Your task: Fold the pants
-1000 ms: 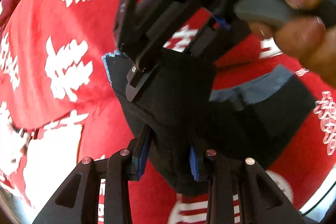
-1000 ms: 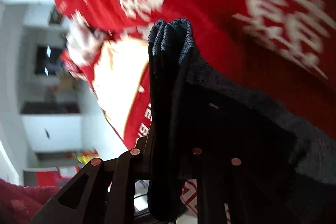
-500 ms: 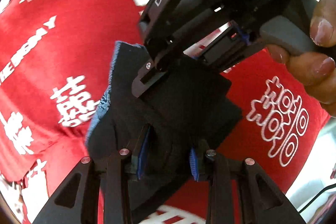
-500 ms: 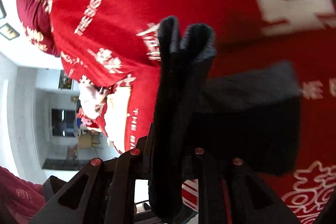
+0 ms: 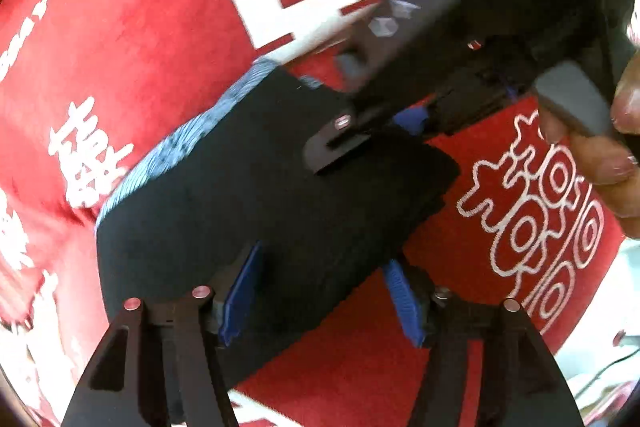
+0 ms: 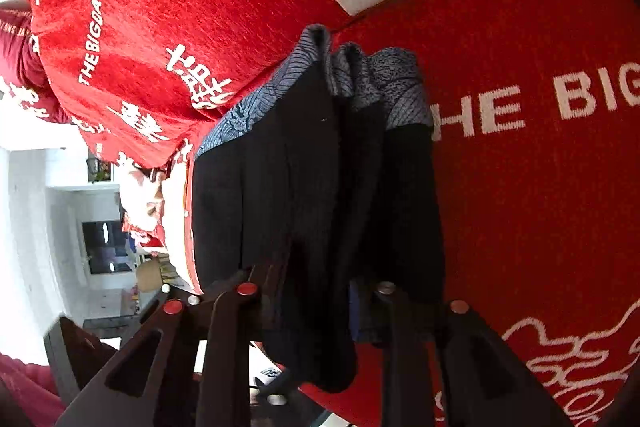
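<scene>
The black pants (image 5: pixel 248 195) lie folded into a thick bundle on the red blanket, their grey-blue patterned waistband (image 5: pixel 188 143) along the upper left edge. My left gripper (image 5: pixel 320 299) is opening: its blue pads (image 5: pixel 240 291) stand spread on either side of the bundle's near end without pressing it. My right gripper (image 5: pixel 376 131) reaches in from the upper right, one finger lying on top of the cloth. In the right wrist view a bunched stack of pants (image 6: pixel 320 167) fills the gap of the right gripper (image 6: pixel 316 291), whose jaws are opening a little; the pads are hidden by the cloth.
A red blanket (image 5: pixel 140 27) with large white characters and lettering covers the whole surface. A person's hand (image 5: pixel 604 163) holds the right gripper's grey trigger. Beyond the blanket's edge lie a white surface with a cable (image 5: pixel 600 371) and a bright room (image 6: pixel 60 227).
Both grippers carried the pants across and down onto the blanket. The left jaws, clamped on the cloth before, have spread apart. The right gripper still has the bunched cloth between its fingers.
</scene>
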`<state>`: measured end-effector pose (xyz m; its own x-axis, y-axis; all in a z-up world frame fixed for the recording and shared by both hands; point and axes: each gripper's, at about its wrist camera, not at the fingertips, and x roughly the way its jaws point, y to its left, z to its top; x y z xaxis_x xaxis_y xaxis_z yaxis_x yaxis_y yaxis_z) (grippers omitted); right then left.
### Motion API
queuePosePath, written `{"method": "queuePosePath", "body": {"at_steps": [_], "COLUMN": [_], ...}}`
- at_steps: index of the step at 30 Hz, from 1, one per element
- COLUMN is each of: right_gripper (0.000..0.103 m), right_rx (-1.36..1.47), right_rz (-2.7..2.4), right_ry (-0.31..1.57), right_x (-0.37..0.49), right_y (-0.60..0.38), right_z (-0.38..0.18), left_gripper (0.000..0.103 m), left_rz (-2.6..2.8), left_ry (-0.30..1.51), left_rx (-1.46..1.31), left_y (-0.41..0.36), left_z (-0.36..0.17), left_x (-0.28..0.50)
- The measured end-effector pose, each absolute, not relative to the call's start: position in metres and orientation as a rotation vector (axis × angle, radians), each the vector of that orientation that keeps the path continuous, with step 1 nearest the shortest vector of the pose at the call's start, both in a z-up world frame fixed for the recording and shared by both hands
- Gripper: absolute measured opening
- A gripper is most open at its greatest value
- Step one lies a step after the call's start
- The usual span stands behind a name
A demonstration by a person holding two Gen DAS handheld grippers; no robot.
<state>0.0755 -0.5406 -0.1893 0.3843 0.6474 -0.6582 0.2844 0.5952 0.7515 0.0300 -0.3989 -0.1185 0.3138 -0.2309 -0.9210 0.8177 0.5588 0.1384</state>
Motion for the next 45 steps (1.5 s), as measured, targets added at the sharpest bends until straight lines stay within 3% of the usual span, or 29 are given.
{"method": "queuePosePath", "body": {"at_steps": [4, 6, 9, 13, 20, 22, 26, 29, 32, 35, 36, 41, 42, 43, 45], "right_gripper": [0.032, 0.033, 0.033, 0.047, 0.048, 0.048, 0.048, 0.048, 0.053, 0.054, 0.059, 0.063, 0.068, 0.081, 0.085], "right_rx": [0.921, 0.893, 0.794, 0.701, 0.659, 0.636, 0.593, 0.575, 0.567, 0.585, 0.592, 0.682, 0.689, 0.682, 0.666], "right_rz": [0.257, 0.211, 0.125, 0.057, -0.027, -0.022, 0.033, 0.093, 0.113, 0.121, 0.116, 0.156, 0.163, 0.152, 0.128], "right_ry": [1.217, 1.235, 1.274, 1.305, 1.287, 1.265, 1.225, 1.244, 1.296, 1.308, 1.302, 1.303, 1.303, 1.307, 1.337], "right_x": [0.071, 0.07, 0.062, 0.047, 0.034, 0.036, 0.036, 0.043, 0.048, 0.053, 0.052, 0.047, 0.046, 0.045, 0.043], "right_y": [-0.546, -0.545, -0.538, -0.528, -0.529, -0.522, -0.508, -0.493, -0.487, -0.489, -0.492, -0.508, -0.51, -0.51, -0.512], "right_z": [-0.185, -0.178, -0.17, -0.161, -0.142, -0.131, -0.116, -0.121, -0.139, -0.155, -0.156, -0.163, -0.163, -0.163, -0.166], "left_gripper": [0.063, 0.073, 0.073, 0.073, 0.078, 0.083, 0.084, 0.086, 0.095, 0.095, 0.095, 0.095, 0.095, 0.095, 0.095], "left_rz": [-0.716, -0.686, -0.637, -0.547, -0.437, -0.414, -0.393, -0.384, -0.351, -0.34, -0.337, -0.323, -0.319, -0.317, -0.314], "left_ry": [1.073, 1.097, 1.116, 1.144, 1.291, 1.28, 1.281, 1.286, 1.29, 1.308, 1.308, 1.308, 1.31, 1.312, 1.317], "left_rx": [0.6, 0.563, 0.515, 0.492, 0.435, 0.438, 0.435, 0.437, 0.442, 0.417, 0.421, 0.424, 0.423, 0.422, 0.419], "left_y": [-0.371, -0.36, -0.344, -0.325, -0.305, -0.306, -0.307, -0.307, -0.307, -0.305, -0.306, -0.307, -0.307, -0.307, -0.307], "left_z": [-0.104, -0.098, -0.09, -0.093, -0.135, -0.138, -0.14, -0.14, -0.14, -0.141, -0.141, -0.14, -0.14, -0.14, -0.14], "left_x": [0.041, 0.048, 0.063, 0.087, 0.116, 0.116, 0.115, 0.116, 0.12, 0.124, 0.124, 0.123, 0.124, 0.124, 0.126]}}
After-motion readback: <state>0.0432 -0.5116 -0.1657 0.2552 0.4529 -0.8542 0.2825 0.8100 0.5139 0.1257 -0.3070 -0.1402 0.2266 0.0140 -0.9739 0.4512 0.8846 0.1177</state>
